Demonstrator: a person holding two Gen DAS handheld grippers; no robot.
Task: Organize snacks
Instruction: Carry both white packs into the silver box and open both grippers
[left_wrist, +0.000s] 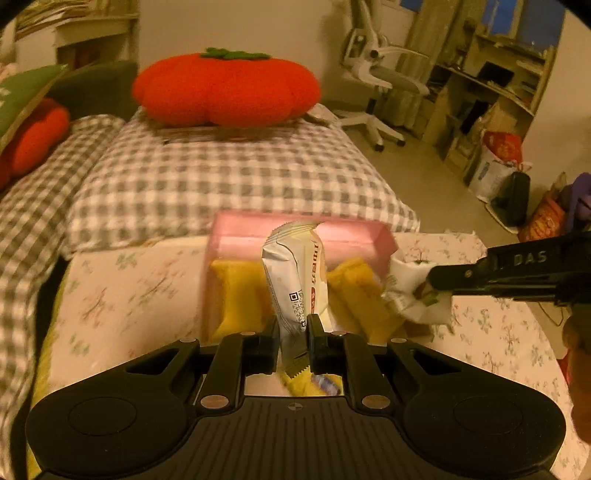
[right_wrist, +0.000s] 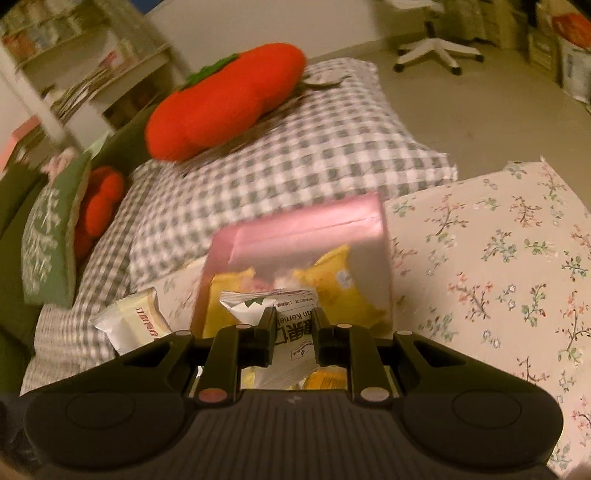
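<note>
Both tongs tilt down over the pink box (left_wrist: 380, 236), left tongs (left_wrist: 293, 328) clenching a white wafer packet (left_wrist: 295, 273), right tongs (right_wrist: 293, 325) a white nut packet (right_wrist: 280, 306).

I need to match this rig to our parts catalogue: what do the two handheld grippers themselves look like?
Both are matte black plastic. The left gripper and right gripper each have a ribbed central plate, two rounded side lobes with circular recesses, round silvery or coppery fasteners, and slim black jaws. Seen side-on from the left wrist view, the right one carries pale "DAS" lettering. No cables or sleeves visible.

A floral-clothed table (right_wrist: 480, 258) carries a pink box (right_wrist: 306, 229) holding yellow packets (right_wrist: 343, 288).
</note>
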